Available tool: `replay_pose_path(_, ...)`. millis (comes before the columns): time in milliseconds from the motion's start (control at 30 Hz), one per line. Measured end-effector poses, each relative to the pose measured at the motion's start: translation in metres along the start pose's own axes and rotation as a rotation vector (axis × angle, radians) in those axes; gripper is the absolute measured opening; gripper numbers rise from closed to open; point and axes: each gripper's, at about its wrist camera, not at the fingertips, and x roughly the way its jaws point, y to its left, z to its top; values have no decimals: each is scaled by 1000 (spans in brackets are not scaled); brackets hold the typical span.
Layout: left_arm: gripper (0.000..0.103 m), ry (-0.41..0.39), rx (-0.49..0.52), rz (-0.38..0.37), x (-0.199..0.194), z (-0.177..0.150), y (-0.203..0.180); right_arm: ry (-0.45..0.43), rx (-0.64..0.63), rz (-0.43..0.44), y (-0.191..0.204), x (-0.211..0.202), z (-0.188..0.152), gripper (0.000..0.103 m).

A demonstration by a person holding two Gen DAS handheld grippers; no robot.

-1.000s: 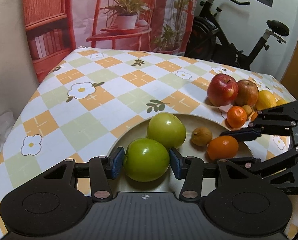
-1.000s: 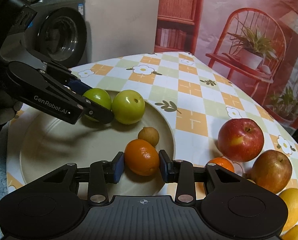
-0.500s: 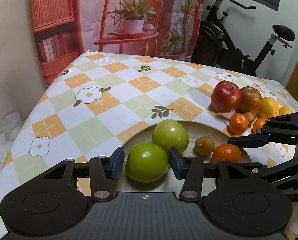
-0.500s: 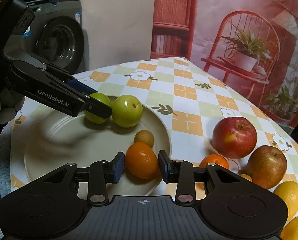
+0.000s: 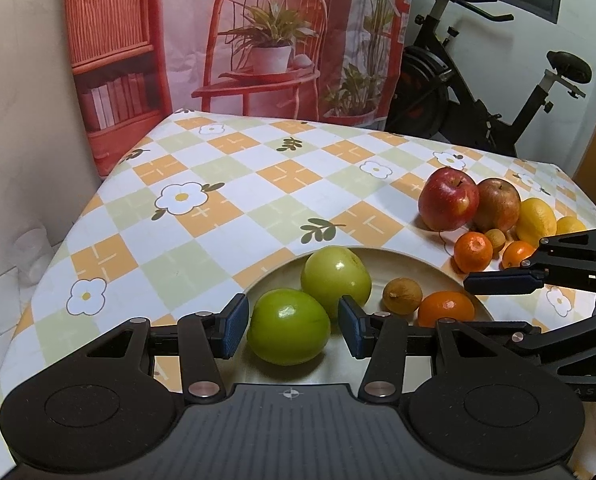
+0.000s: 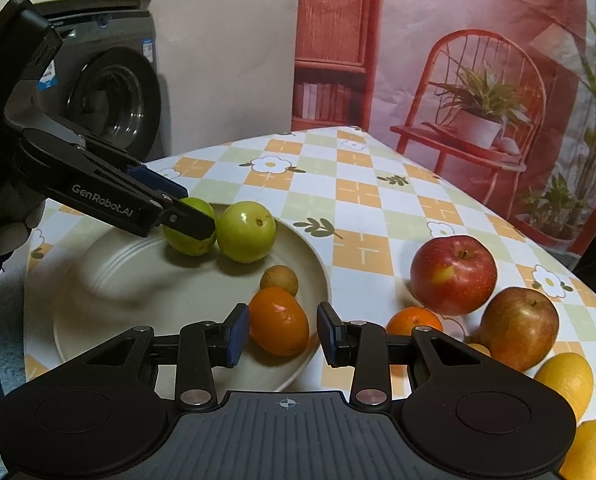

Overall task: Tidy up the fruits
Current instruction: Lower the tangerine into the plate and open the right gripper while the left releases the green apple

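A beige plate (image 5: 417, 268) (image 6: 110, 304) holds two green apples, a small brown fruit (image 5: 402, 295) (image 6: 279, 280) and an orange. My left gripper (image 5: 291, 326) is open around the near green apple (image 5: 289, 331) (image 6: 188, 232), with gaps on both sides. The second green apple (image 5: 335, 278) (image 6: 246, 231) rests just behind it. My right gripper (image 6: 282, 334) is open around the orange (image 6: 279, 326) (image 5: 446, 309), which sits on the plate.
On the checked tablecloth to the right lie a red apple (image 6: 453, 274) (image 5: 448, 199), a brownish apple (image 6: 518, 328), small oranges (image 5: 473, 252) and lemons (image 6: 563, 380). An exercise bike (image 5: 477, 92) and a washing machine (image 6: 110, 92) stand beyond the table edges.
Both grippers have opened and drawn back a little: the left let go of the green apple and the right let go of the orange. Both fruits rest on the plate.
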Motion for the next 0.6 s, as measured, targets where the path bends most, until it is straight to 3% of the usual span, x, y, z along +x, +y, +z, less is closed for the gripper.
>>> replay_pose_path(300,52,-21,-2,6,-8,1,-7,-47,73,-26,-11,-18,-9,34)
replay_pose_path(600,52,-57,5,-17,-15,7,-28,-123,196,-109,-40,-53,-31,35)
